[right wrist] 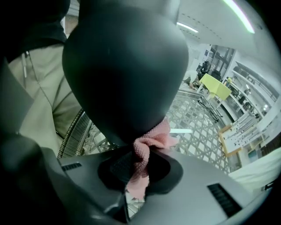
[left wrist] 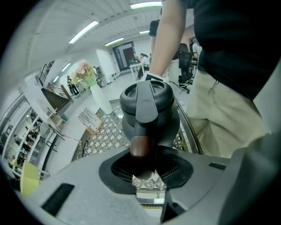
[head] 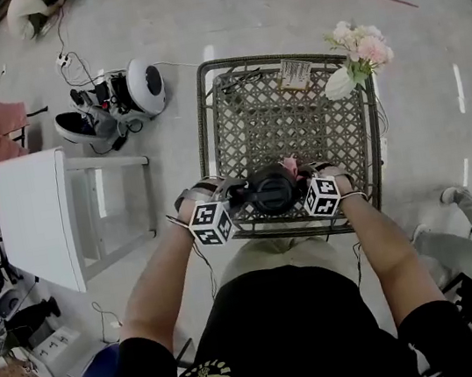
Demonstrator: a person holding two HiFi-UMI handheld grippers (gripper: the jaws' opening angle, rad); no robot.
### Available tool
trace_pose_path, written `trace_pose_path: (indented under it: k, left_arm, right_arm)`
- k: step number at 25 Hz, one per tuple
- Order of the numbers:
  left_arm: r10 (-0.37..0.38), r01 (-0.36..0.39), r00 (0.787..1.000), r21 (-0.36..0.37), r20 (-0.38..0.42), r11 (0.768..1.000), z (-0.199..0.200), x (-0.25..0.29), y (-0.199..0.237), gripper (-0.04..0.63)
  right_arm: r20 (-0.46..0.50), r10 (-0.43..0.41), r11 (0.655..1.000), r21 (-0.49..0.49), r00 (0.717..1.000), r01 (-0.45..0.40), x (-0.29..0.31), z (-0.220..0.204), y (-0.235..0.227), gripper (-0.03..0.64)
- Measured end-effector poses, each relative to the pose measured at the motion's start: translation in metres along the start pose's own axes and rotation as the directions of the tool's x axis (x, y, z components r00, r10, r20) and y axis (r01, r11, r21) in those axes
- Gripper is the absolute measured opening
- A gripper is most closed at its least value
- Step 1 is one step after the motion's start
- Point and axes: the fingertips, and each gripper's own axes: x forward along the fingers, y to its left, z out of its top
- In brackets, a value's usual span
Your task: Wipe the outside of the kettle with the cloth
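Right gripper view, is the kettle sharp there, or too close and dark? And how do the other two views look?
Right gripper view: the kettle looms as a dark, soft mass, while the pink cloth is crisp; left gripper view: strong fisheye bending, kettle sharp with a slight sheen; head view: even light, sharp.

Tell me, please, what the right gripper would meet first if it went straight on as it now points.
The kettle: its dark body fills the view right ahead of the right gripper, whose pink cloth looks bunched against it, so going on would probably just press that in harder.
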Motion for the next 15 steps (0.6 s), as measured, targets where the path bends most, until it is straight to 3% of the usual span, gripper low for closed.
trace_pose_path:
  k: [5, 9, 12, 15]
  left_arm:
    - [0.019, -0.017, 1.000, -0.096, 0.020, 0.995, -0.004, -0.001, 0.002, 0.109]
    - [0.072, -0.066, 0.997, -0.195, 0.022, 0.978, -0.007, -0.001, 0.005, 0.109]
    - [0.133, -0.125, 0.991, -0.274, 0.008, 0.954, -0.008, -0.001, 0.010, 0.109]
    - [0.197, -0.181, 0.980, -0.383, 0.003, 0.906, -0.010, -0.002, 0.014, 0.106]
  right_arm:
    - [0.103, -0.018, 0.998, 0.066, 0.994, 0.012, -0.035, 0.017, 0.005, 0.041]
    - [0.193, -0.050, 0.977, 0.211, 0.980, 0.008, -0.063, 0.026, 0.008, 0.041]
    - [0.238, -0.074, 0.944, 0.330, 0.968, -0.009, -0.078, 0.029, 0.013, 0.041]
    - [0.277, -0.078, 0.904, 0.424, 0.958, -0.049, -0.086, 0.033, 0.024, 0.041]
